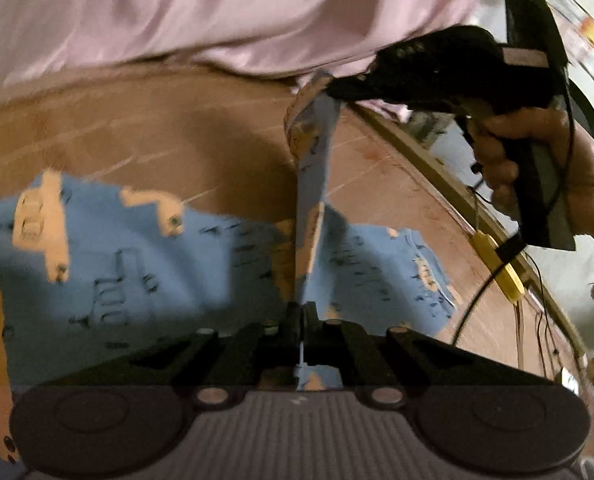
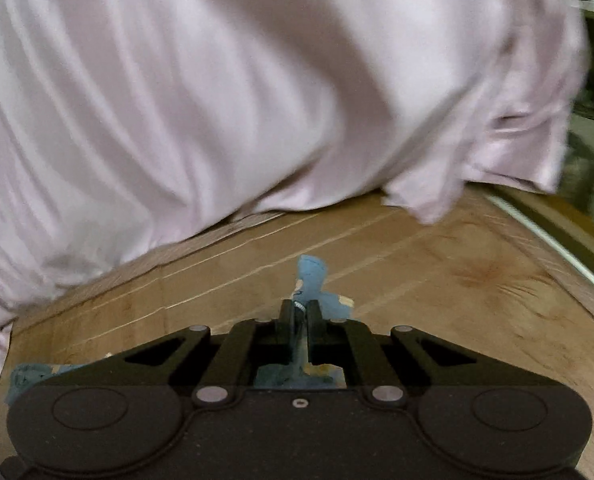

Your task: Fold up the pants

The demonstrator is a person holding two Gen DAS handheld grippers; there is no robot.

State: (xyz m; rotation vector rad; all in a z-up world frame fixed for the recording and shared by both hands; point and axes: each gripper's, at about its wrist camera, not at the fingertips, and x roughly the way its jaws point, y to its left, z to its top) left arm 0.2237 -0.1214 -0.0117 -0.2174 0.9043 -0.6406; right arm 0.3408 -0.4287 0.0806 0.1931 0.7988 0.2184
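The pants (image 1: 137, 264) are light blue with orange truck prints and lie spread on a wooden table (image 1: 157, 132). My left gripper (image 1: 301, 312) is shut on an edge of the fabric at the bottom centre of the left wrist view. From there a taut strip of cloth (image 1: 313, 152) rises to my right gripper (image 1: 333, 88), held by a hand (image 1: 509, 148) at the upper right. In the right wrist view my right gripper (image 2: 302, 308) is shut on a bunched blue tip of the pants (image 2: 311, 276), lifted above the table (image 2: 437, 280).
A person's pale pink garment (image 2: 217, 80) fills the far side of both views, close behind the table edge. The table's right rim (image 1: 437, 164) runs diagonally, with a yellow tag (image 1: 497, 264) and thin black cables (image 1: 477, 300) hanging beside it.
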